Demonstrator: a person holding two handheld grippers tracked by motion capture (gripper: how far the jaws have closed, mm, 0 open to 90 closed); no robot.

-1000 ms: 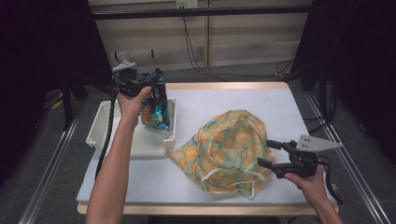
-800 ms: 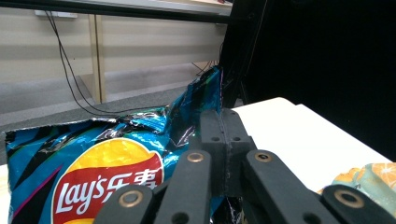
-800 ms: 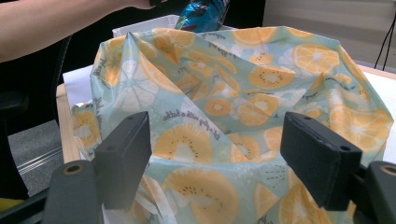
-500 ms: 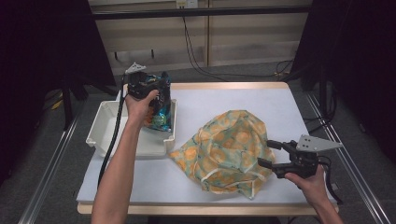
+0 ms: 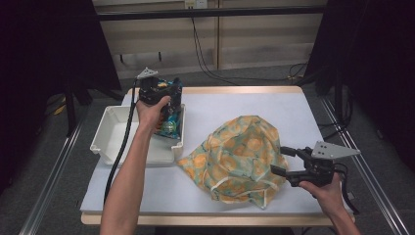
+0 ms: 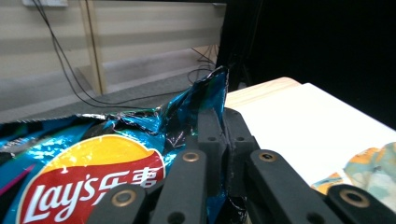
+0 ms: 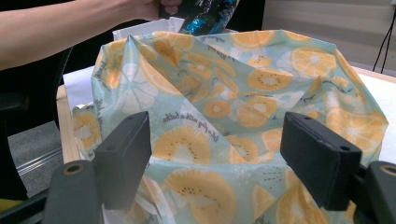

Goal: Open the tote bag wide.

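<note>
Up close, the left gripper's (image 5: 157, 93) black fingers (image 6: 212, 135) are pressed together on the crinkled top edge of a shiny blue foil chip bag with a red-and-yellow logo (image 6: 88, 163), pinching it tight. From above, that chip bag (image 5: 169, 117) hangs upright from the fingers over the right end of a shallow white plastic tray (image 5: 112, 139), its lower part down inside the tray against the right wall. The tray sits on the left part of the white-topped counter (image 5: 244, 103).

Over on the right, the right gripper's (image 5: 284, 161) fingers (image 7: 123, 156) stand wide apart, gripping nothing. Just ahead of them lies a rumpled pale-green cloth bag printed with orange fruit slices (image 7: 243, 107), heaped on the counter right of the tray, with white cords (image 5: 230, 181) trailing along its near edge. The fingers sit at the cloth's right edge; I cannot tell whether they touch it.
</note>
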